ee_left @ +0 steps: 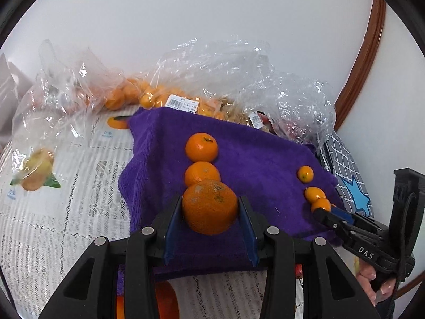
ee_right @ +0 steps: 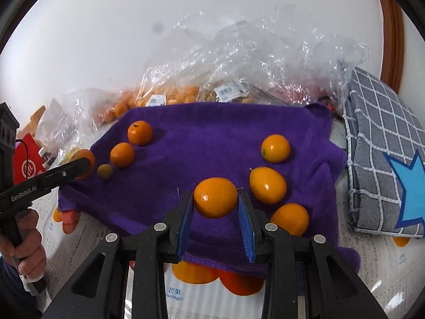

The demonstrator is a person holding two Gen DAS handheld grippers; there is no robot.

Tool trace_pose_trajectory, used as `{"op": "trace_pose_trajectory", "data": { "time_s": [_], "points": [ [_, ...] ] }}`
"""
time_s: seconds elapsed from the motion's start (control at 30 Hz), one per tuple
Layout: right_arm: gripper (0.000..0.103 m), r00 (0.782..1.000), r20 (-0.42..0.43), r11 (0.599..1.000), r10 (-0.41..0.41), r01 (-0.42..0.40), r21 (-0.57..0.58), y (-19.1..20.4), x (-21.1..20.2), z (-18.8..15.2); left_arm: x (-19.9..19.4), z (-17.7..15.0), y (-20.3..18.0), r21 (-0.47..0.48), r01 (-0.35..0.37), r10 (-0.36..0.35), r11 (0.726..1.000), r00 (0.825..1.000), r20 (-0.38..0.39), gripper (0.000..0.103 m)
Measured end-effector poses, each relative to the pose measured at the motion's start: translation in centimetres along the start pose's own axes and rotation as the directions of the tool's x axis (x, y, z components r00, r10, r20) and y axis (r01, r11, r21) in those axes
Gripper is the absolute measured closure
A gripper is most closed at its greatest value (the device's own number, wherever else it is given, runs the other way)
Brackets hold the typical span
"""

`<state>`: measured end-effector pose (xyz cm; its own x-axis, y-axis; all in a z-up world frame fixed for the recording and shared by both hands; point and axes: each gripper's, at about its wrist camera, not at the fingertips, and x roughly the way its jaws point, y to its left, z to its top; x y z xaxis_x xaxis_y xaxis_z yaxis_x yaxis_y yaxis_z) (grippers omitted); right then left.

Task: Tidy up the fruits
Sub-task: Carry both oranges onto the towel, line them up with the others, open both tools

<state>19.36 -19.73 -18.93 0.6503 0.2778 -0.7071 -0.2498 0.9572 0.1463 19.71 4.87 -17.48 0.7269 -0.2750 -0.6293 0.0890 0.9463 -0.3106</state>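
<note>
Both grippers, left (ee_left: pixel 209 207) and right (ee_right: pixel 215 199), were black plastic with blue ribbed fingers (ee_left: pixel 172 228), silver screws, white "GenRobot.AI" lettering.

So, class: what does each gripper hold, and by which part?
Left gripper: a large orange, jaws against its opposite sides. Right gripper: a small orange fruit sits between the jaws; contact cannot be told.

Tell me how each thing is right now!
left gripper: shut on big orange.
big orange: gripped, at the row's near end.
right gripper: shut on small orange fruit.
small orange fruit: gripped.
purple towel: spread flat under the fruit.
plastic bags: crumpled, behind the towel.
</note>
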Motion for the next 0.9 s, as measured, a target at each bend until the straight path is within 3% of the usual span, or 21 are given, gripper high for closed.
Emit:
{"op": "trace_pose_trajectory", "data": {
  "time_s": [0.4,0.9],
  "points": [
    [0.069,0.999,-0.039,0.999,-0.031,0.032,0.019,-0.5,1.2,-0.4,1.5,-0.5,-0.4,-0.016,0.053,-0.054,0.998,0.997,-0.055,0.064],
    [0.069,0.998,-0.044,0.999,-0.051,0.051,0.007,-0.2,1.1,-0.5,2.0,-0.6,-0.9,0.01,0.03,-0.029,1.0,0.999,-0.04,0.064]
  ]
}}
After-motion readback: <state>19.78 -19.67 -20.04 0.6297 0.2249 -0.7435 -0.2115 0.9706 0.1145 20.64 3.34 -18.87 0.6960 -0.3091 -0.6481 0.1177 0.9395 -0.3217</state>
